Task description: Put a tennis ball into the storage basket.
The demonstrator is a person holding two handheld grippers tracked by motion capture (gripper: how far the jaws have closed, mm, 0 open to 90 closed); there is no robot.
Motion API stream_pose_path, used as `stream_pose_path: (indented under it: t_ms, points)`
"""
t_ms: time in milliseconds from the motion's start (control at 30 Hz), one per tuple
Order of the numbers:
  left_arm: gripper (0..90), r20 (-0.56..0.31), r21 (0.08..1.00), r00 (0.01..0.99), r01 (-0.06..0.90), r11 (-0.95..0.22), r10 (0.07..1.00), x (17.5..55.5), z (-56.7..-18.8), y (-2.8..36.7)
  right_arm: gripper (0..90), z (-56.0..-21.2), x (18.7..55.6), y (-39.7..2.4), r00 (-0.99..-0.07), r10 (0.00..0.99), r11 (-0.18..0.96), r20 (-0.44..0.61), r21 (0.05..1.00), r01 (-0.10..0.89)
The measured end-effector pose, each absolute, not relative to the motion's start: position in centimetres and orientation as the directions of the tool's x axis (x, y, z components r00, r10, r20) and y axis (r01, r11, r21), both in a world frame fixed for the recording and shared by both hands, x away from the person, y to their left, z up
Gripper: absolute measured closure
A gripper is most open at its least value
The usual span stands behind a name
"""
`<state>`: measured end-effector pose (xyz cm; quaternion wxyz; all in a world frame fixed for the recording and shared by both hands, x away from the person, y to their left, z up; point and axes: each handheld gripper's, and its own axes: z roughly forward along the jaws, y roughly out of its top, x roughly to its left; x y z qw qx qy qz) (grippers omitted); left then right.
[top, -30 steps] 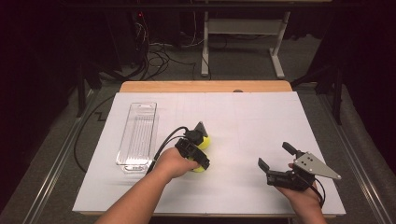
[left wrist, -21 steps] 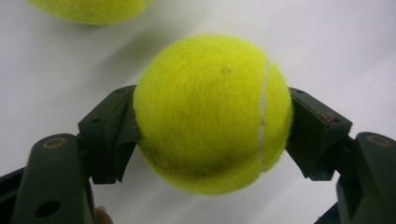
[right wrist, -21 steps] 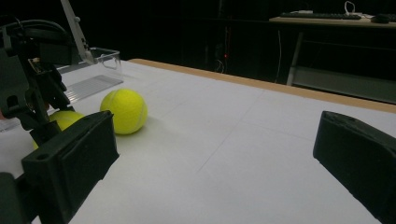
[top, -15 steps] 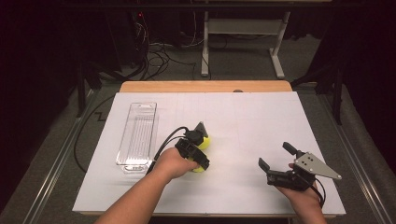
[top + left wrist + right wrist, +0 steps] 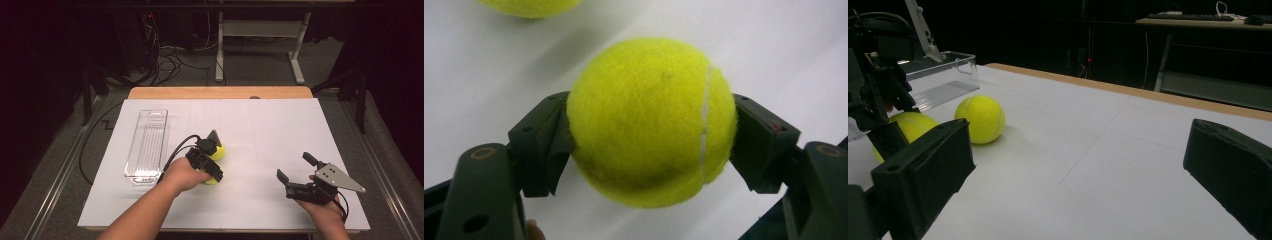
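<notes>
My left gripper (image 5: pixel 210 175) is shut on a yellow tennis ball (image 5: pixel 212 181) low over the white table sheet (image 5: pixel 270 130). In the left gripper view the ball (image 5: pixel 651 120) sits squeezed between both jaws. A second tennis ball (image 5: pixel 218 151) lies loose on the sheet just beyond it, also seen as a free ball (image 5: pixel 980 119) in the right gripper view. My right gripper (image 5: pixel 295 167) rests at the front right of the sheet, open and holding nothing, its jaws pointing toward the balls.
A clear plastic container (image 5: pixel 147 145) lies lengthwise on the left side of the sheet, close to my left hand. The wooden table edge (image 5: pixel 220 92) runs along the back. Cables and a desk frame stand on the floor beyond.
</notes>
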<state>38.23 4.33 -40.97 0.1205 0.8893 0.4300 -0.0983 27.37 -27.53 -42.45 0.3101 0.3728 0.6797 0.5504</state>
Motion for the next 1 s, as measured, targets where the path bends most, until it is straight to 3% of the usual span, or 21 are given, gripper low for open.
stream_pose_path:
  t_ms: [1000]
  points:
    - [26.4,-0.277,0.096,0.656,0.746,-0.659,0.702,37.0,-39.9,4.9,0.1,-42.4,27.3,-27.5,-0.534,0.845,0.116,-0.012,0.980,0.162]
